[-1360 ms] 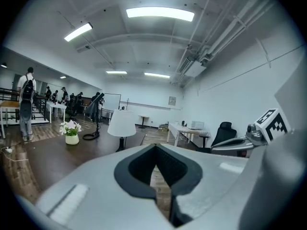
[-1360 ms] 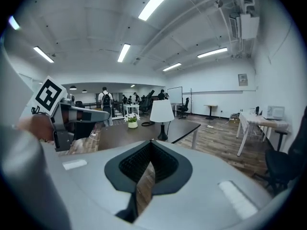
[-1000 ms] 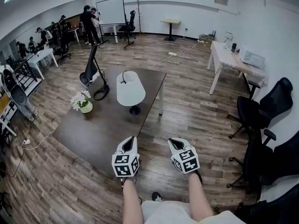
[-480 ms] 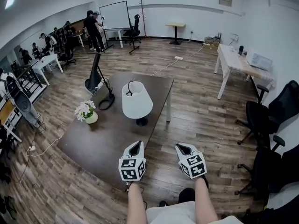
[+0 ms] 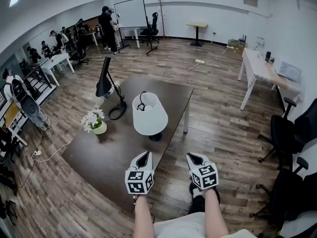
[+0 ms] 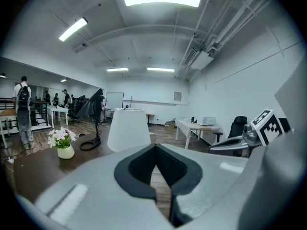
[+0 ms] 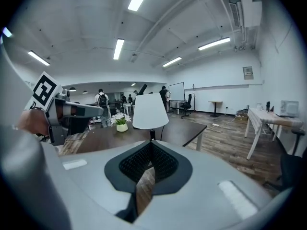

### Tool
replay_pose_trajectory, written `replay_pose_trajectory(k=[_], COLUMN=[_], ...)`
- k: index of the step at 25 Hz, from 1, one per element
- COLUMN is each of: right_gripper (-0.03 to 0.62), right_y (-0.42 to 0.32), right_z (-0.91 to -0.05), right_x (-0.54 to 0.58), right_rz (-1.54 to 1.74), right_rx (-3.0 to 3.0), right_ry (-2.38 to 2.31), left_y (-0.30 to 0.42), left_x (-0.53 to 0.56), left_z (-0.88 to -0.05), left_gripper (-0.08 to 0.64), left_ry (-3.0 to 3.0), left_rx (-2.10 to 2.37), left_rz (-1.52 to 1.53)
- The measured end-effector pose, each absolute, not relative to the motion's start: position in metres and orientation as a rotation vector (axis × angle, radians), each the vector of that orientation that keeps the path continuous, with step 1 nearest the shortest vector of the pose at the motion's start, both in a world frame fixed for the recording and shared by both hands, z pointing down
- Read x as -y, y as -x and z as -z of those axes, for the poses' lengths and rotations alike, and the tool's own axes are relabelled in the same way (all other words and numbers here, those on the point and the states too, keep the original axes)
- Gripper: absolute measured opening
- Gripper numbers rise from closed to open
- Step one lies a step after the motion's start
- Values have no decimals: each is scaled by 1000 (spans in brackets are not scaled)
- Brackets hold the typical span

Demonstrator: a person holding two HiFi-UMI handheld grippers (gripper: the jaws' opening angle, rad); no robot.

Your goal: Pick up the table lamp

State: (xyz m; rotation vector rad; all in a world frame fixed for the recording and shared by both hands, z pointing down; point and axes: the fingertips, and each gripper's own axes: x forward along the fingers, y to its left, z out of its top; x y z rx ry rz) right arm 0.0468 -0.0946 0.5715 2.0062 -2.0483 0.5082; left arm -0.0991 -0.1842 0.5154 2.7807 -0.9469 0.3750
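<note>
Nearer now, the table lamp (image 5: 150,114) faces shut, empty left tongs (image 5: 144,154) and right tongs (image 5: 191,155), with flowers (image 5: 92,119) near it.

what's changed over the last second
The person has stepped toward the table, so the lamp now sits nearer the grippers in the head view. Nothing was taken hold of or let go. The left gripper and right gripper stay shut and empty, side by side; lamp and flowers keep their places.

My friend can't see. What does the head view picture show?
A white-shaded table lamp stands on a dark table, beyond the left gripper and right gripper, both shut and empty. A flower pot sits to its left.
</note>
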Motion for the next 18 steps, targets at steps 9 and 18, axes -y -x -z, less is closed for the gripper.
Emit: replay_pose_trajectory(k=[9,18], right_gripper=[26,26], right_y=[-62,-87], right_z=[-576,-597], right_x=[180,244], right_rz=[-488,-513], right_rx=[2174,2288], right_ry=[-1846,-1600], left_y=[83,49], left_x=[243,290], left_z=[-522,-527], left_gripper=[0,0], left_ry=[-2700,-2596], left_rx=[1088,1231], left_rz=[-386,-394])
